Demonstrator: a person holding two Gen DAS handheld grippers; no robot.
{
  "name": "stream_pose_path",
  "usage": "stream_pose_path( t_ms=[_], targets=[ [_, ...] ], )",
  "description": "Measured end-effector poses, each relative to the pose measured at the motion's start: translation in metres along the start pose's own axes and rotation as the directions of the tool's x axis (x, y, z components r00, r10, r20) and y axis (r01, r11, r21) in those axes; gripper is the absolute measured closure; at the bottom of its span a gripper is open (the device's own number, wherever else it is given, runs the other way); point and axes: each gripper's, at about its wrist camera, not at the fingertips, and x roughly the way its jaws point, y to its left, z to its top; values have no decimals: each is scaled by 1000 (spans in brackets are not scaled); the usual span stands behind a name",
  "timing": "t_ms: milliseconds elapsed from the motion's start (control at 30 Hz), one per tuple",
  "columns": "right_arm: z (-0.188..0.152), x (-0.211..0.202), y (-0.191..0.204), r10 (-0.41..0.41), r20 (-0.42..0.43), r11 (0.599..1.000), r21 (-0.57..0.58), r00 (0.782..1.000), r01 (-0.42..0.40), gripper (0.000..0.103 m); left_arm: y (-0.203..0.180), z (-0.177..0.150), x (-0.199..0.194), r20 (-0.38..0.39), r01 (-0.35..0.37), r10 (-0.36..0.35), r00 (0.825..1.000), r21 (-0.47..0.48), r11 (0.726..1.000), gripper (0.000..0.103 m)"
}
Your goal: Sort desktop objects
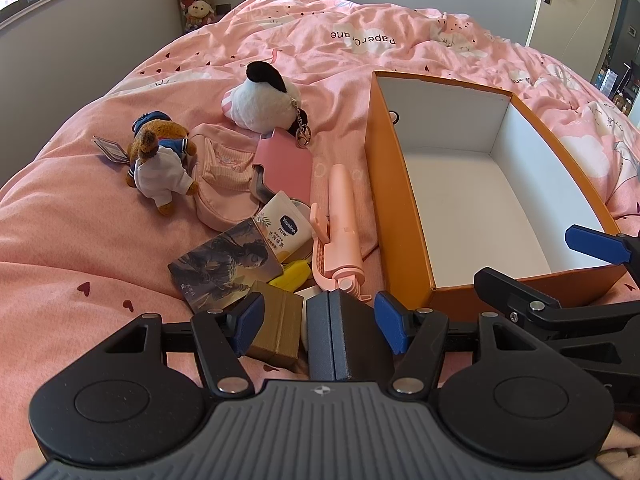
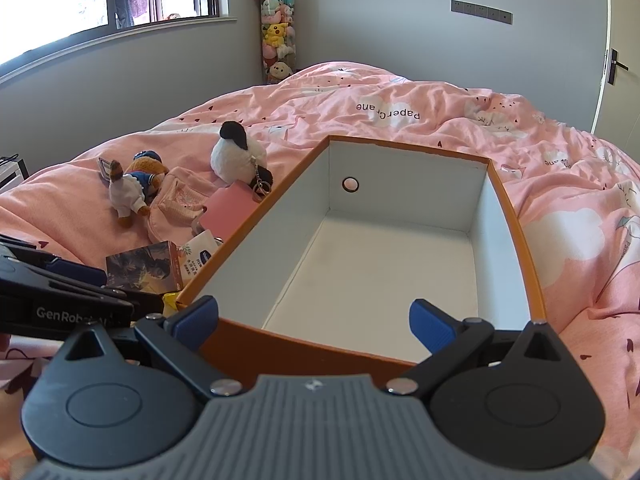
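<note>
Underneath everything spreads the pink quilt [image 1: 72, 220], and ahead of my right jaws sits the orange box [image 2: 516, 232], white inside, its near wall passing between my spread fingers. My right gripper [image 2: 314, 326] stands wide and holds nothing, one blue fingertip outside the near left corner of the box and the other just over its floor. My left gripper [image 1: 320, 326] is also wide, and between its blue pads sit a gold box [image 1: 278, 332] toward the left pad and a dark grey case [image 1: 340, 340] toward the right pad; I cannot tell whether either pad touches them. Beyond my left jaws lies the rest of the pile, all to the left of the orange box: a white and black plush bird [image 1: 262, 98] farthest off with a key ring hanging from it, a brown bear in a white shirt [image 1: 160, 162] off to the far left, a pink pouch [image 1: 222, 176] beside the bear, and a pink card holder [image 1: 286, 162] just past the pouch. Closer in come a pink selfie stick [image 1: 340, 220] lying along the side of the box, a picture card [image 1: 224, 266] left of it, a white cream tube [image 1: 286, 230] overlapping the card, and a small yellow thing [image 1: 294, 274] half hidden just beyond the gold box.
</note>
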Motion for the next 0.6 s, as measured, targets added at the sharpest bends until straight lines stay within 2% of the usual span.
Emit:
stream_pose_path(
  t_ms=[600],
  targets=[
    [10,7,0,38,-39,999,-32,999,-39,2,5,3,2,-5,21,-21,1000,-7,1000,33]
  ],
)
